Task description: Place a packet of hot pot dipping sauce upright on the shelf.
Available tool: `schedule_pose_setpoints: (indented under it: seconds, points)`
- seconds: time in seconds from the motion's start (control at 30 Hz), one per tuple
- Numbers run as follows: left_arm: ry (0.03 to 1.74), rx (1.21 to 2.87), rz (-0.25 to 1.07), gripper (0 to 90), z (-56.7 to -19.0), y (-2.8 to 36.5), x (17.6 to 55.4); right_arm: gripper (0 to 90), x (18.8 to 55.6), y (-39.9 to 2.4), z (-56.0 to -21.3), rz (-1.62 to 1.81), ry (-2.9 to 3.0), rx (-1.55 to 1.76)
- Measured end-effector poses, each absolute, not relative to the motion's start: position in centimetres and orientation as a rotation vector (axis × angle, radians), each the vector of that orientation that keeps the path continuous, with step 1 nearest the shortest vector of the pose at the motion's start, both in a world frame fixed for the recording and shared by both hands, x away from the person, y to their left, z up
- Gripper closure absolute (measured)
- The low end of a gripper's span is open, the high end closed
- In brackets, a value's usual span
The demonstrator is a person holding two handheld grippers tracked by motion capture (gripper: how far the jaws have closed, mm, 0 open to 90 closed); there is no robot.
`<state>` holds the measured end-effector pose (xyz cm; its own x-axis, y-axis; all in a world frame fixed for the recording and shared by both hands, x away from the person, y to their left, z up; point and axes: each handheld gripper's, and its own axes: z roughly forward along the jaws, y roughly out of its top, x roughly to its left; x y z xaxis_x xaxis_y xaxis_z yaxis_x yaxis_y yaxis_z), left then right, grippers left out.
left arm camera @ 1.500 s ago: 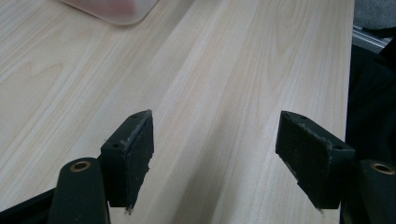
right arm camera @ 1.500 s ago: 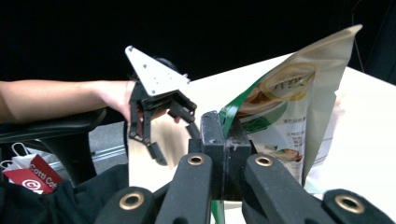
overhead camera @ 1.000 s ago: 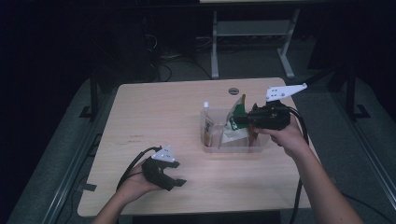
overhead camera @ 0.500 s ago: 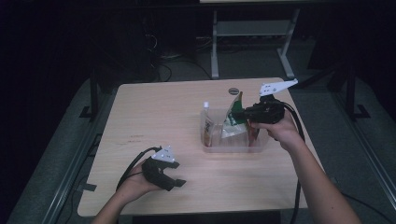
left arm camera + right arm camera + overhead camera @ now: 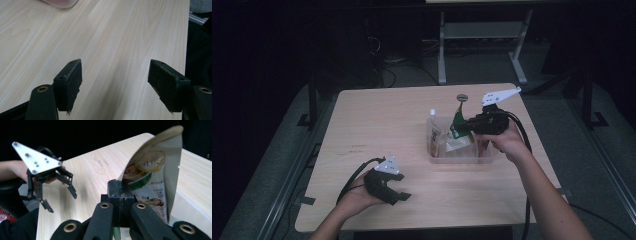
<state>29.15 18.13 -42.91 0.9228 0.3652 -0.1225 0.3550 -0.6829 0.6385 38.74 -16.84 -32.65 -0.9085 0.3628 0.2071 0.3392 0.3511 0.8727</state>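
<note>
R gripper (image 5: 119,192) clamped on pouch (image 5: 150,177) over clear tub (image 5: 439,157); L gripper (image 5: 115,85) open.

The place looked like a lab or test room. A pale wood-grain table (image 5: 377,125) stood alone on grey carpet (image 5: 282,160), with black cables (image 5: 397,75) trailing across the floor behind it, a white metal frame stand (image 5: 482,35) farther back, and darkness all around.

high: above, looking forward-down | tongs cameras: close, low | shared: table (image 5: 377,125), left tongs (image 5: 393,191)
</note>
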Motion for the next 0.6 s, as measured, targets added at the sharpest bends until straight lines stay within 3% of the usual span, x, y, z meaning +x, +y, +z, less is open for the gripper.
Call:
schedule_pose_setpoints:
  seconds: [0.6]
  points:
    - [0.514,2.389,-0.001,26.7,-43.1,18.0,29.1,89.9,39.6,-17.2,-35.0,1.523,2.581,0.781]
